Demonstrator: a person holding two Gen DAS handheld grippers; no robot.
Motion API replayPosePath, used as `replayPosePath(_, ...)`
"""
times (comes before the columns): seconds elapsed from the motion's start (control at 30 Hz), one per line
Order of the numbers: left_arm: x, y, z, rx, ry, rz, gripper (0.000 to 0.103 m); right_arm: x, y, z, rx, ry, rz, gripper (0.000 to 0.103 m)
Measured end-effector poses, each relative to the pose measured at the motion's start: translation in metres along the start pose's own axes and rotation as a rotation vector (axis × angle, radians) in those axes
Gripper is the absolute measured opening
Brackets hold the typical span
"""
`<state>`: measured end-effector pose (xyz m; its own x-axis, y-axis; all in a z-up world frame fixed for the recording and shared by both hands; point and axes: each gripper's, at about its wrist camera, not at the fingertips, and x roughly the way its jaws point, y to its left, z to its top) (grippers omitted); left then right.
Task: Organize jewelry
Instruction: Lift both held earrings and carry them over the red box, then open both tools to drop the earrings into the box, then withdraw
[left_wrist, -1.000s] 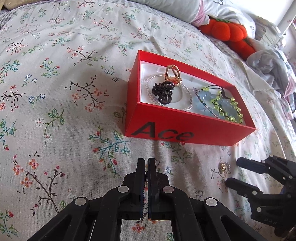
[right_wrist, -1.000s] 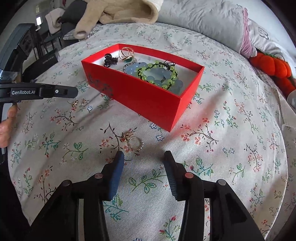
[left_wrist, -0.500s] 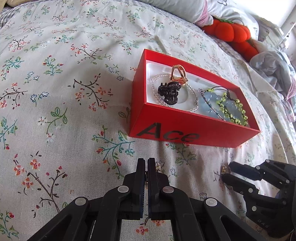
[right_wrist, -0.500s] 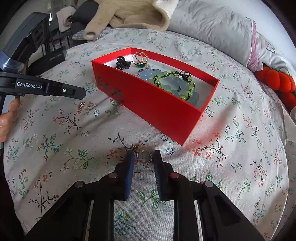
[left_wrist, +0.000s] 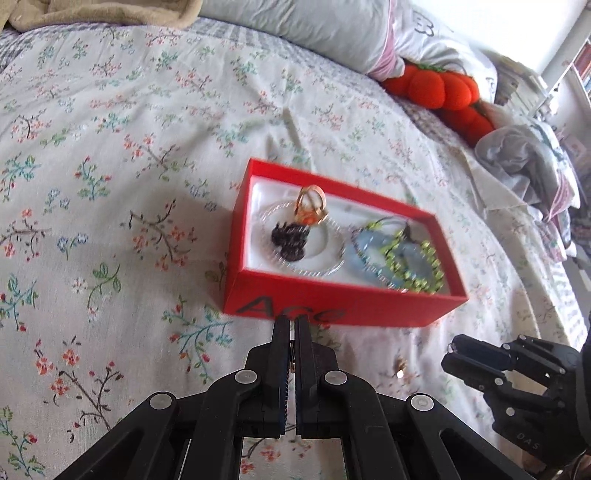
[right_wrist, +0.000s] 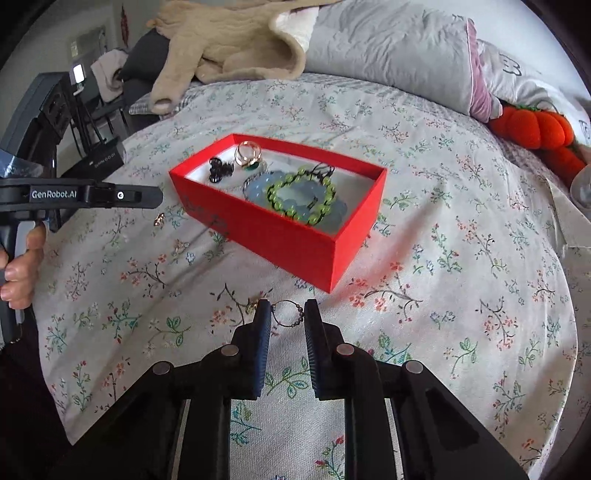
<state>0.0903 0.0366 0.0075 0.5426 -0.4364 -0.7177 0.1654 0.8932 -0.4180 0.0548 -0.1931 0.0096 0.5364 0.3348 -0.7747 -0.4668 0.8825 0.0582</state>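
A red box on the floral bedspread holds gold rings, a black hair clip, a clear bead bracelet and blue and green bead bracelets. My left gripper is shut on a small gold earring that dangles from its tips, lifted just short of the box front. My right gripper is shut on a thin hoop earring, held between its fingers above the bedspread. Another small earring lies on the cloth.
A grey pillow, a beige garment and an orange pumpkin plush lie at the far side of the bed. Crumpled clothes lie at the right. The bed edge falls away at the left in the right wrist view.
My right gripper closed from wide open onto the hoop earring and lifted it. My left gripper, still shut, rose from the bedspread with the small earring in its tips.
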Motion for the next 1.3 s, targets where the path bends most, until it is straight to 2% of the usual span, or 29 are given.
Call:
replayPosePath(0.17,-0.006,-0.009,0.015,-0.018,-0.037,-0.016,0.000,-0.014,-0.002,0.024,0.042,-0.047,-0.004,0.019)
replayPosePath(0.37,0.004,-0.012,0.031,-0.054,-0.045,-0.029,0.000,-0.008,-0.003,0.045,0.065,-0.043,-0.010,0.019)
replayPosePath(0.73,0.033,-0.025,0.043,-0.052,-0.037,-0.050,0.000,0.013,-0.016,0.057,0.143,-0.008,-0.007,0.019)
replayPosePath(0.97,0.035,-0.030,0.042,-0.023,-0.028,-0.008,0.000,0.018,-0.018,0.064,0.164,0.000,0.009,0.020)
replayPosePath(1.0,0.034,-0.030,0.041,-0.023,-0.027,-0.002,0.002,0.018,-0.019,0.066,0.172,0.000,0.017,0.020)
replayPosePath(1.1,0.028,-0.030,0.039,-0.016,-0.030,0.015,0.020,0.020,-0.019,0.070,0.188,-0.003,0.047,0.020)
replayPosePath(1.2,0.021,-0.028,0.038,-0.015,-0.037,0.032,0.026,0.021,-0.023,0.075,0.227,-0.007,0.069,0.020)
replayPosePath(1.3,0.015,-0.025,0.036,-0.020,-0.033,0.051,0.042,0.019,-0.032,0.077,0.290,-0.005,0.095,0.021)
